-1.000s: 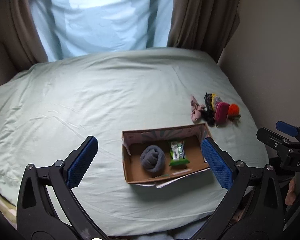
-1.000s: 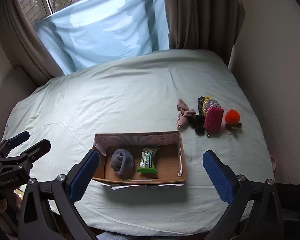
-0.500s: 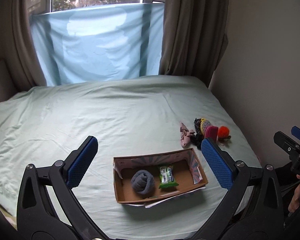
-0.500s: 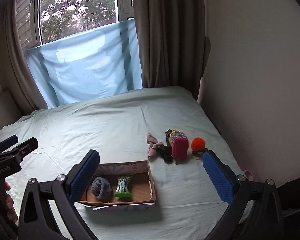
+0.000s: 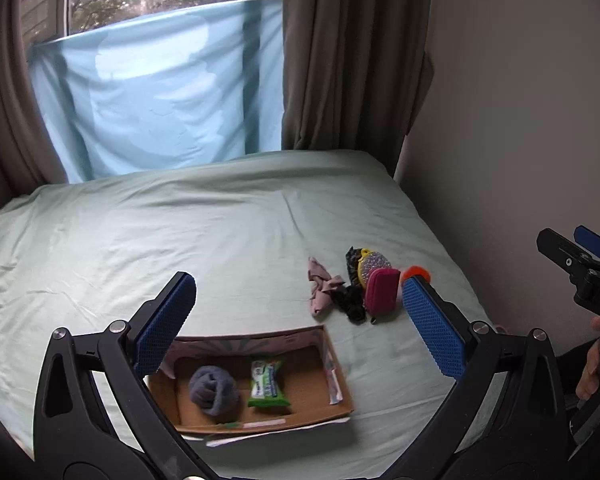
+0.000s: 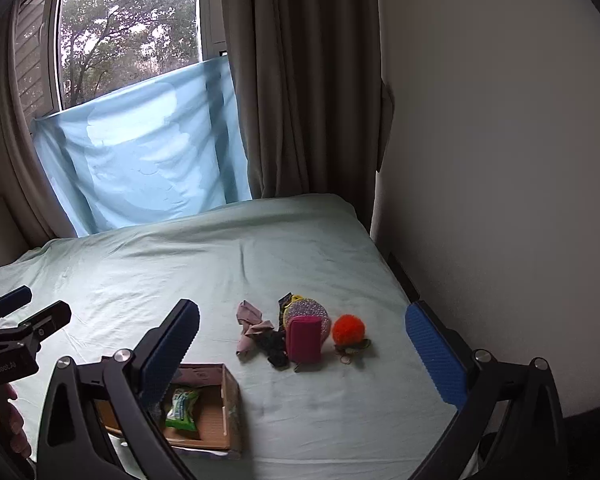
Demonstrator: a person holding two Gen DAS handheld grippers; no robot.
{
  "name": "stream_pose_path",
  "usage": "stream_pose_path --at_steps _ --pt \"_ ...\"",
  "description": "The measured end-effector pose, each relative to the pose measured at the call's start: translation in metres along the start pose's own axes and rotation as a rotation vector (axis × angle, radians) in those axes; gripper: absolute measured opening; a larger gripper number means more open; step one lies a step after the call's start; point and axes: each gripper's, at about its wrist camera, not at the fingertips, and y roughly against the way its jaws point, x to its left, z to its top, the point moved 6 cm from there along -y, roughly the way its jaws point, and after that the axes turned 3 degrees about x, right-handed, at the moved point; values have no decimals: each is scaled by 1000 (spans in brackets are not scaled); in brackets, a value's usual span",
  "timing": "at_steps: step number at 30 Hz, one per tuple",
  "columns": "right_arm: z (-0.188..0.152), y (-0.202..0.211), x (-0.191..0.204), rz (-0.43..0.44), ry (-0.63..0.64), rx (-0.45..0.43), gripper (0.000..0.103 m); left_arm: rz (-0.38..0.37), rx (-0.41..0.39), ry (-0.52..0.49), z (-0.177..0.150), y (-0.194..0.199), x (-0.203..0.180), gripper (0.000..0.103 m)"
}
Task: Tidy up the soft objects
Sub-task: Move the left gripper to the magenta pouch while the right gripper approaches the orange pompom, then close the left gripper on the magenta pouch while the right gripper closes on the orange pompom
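A: Backs off and tilts up compared with a second ago?

B: Yes. Takes in more window now and less of the bed (image 5: 180,232). Holds the left tool (image 5: 296,284) spread wide, pinching nothing. Same for the right tool (image 6: 303,307).

A: Where to look for the soft things?

B: Low between the left tool's fingers for the cardboard box (image 5: 268,422), already holding a grey rolled sock (image 5: 214,394) and a green packet (image 5: 267,384). Ahead between the right tool's fingers for the loose heap: pink cloth (image 6: 250,326), black scrunchie (image 6: 274,346), magenta pouch (image 6: 305,338), orange pompom (image 6: 348,328).

A: Meaning?

B: Probably frames that heap for the right tool's next pick. Leaves several pieces still unboxed.
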Motion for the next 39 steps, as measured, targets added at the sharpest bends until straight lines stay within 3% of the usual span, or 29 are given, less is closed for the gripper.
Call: stream_pose_path --at_steps 9,17,29,38,39 --pt "13 -103 -73 74 86 51 103 -2 37 -23 -10 -104 -108 103" --pt "-17 -204 -104 171 157 145 103 22 113 -56 -49 -216 -169 103" --pt "-87 -335 -111 316 195 264 99 132 182 -100 -107 -361 -190 101" --pt "-120 -387 -110 370 201 337 97 171 250 -97 -132 -412 -190 92" --pt "-124 -390 -109 377 197 344 91 173 258 -94 -135 -415 -189 89"
